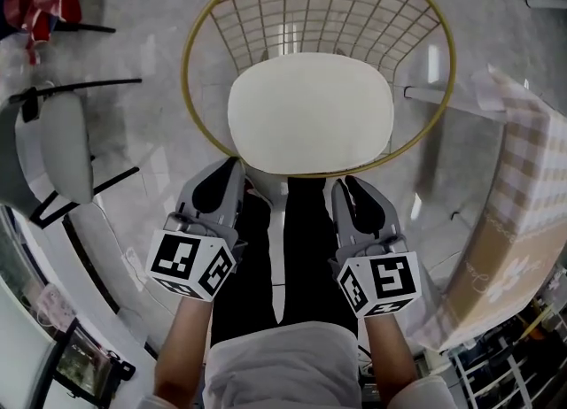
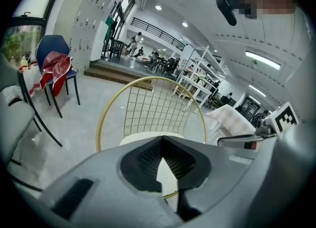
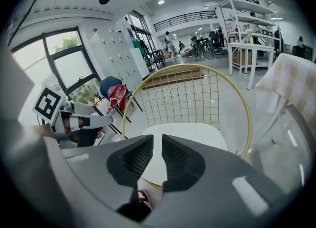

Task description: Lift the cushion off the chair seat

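White cushion (image 1: pixel 310 111) lies flat in round gold wire chair (image 1: pixel 197 35), covering the seat. L tool (image 1: pixel 226 177) closed, tips meeting, nothing gripped. R tool (image 1: pixel 354 188) a crack open, nothing btwn jaws. Both tools side by side near cushion's front edge, pointing at it.

Cushion (image 2: pixel 136 137) mostly hidden behind left hand-held gripper (image 2: pixel 161 140); checked cloth (image 1: pixel 532 159) cut by edge.
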Available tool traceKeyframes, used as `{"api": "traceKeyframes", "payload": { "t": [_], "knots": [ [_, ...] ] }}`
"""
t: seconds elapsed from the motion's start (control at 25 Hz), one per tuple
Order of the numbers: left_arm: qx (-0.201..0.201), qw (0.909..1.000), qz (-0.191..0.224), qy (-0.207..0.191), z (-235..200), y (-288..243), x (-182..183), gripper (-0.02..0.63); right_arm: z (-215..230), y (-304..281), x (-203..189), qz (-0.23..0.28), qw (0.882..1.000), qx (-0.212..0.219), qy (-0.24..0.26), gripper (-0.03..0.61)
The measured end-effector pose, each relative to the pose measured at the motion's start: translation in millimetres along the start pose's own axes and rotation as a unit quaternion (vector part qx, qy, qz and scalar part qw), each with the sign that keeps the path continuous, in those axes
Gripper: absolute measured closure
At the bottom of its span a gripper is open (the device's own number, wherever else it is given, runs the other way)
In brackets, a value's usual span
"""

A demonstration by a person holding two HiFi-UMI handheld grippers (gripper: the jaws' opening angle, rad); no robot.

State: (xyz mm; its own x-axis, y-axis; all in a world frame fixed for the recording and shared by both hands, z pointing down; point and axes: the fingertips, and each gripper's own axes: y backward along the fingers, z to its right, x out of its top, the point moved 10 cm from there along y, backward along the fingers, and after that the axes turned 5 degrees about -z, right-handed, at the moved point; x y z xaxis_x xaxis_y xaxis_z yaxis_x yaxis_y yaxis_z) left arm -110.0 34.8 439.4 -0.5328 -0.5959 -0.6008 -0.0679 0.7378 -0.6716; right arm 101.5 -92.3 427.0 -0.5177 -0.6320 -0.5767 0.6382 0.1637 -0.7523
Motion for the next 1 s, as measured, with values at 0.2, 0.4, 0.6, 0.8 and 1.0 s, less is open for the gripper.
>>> {"api": "traceKeyframes", "payload": {
  "t": [0.2,0.4,0.6,0.8,1.0],
  "knots": [
    [0.007,0.9999,-0.009,0.01,-11,-21,-13,0.609,16,-18,-9,-0.011,1.0,0.001,0.003,0.522],
    [-0.002,0.9998,-0.007,0.02,-26,-39,-22,0.609,28,-36,-16,-0.02,1.0,0.007,0.014,0.513],
    [0.023,0.9992,-0.022,0.025,-42,-58,-33,0.609,41,-51,-25,-0.032,0.999,0.002,0.016,0.508],
    [0.038,0.9984,-0.039,0.016,-52,-78,-39,0.613,54,-63,-30,-0.036,0.999,0.002,0.007,0.491],
    [0.065,0.9965,-0.052,0.013,-59,-97,-42,0.614,67,-71,-31,-0.038,0.999,0.005,0.006,0.482]
  ]
}}
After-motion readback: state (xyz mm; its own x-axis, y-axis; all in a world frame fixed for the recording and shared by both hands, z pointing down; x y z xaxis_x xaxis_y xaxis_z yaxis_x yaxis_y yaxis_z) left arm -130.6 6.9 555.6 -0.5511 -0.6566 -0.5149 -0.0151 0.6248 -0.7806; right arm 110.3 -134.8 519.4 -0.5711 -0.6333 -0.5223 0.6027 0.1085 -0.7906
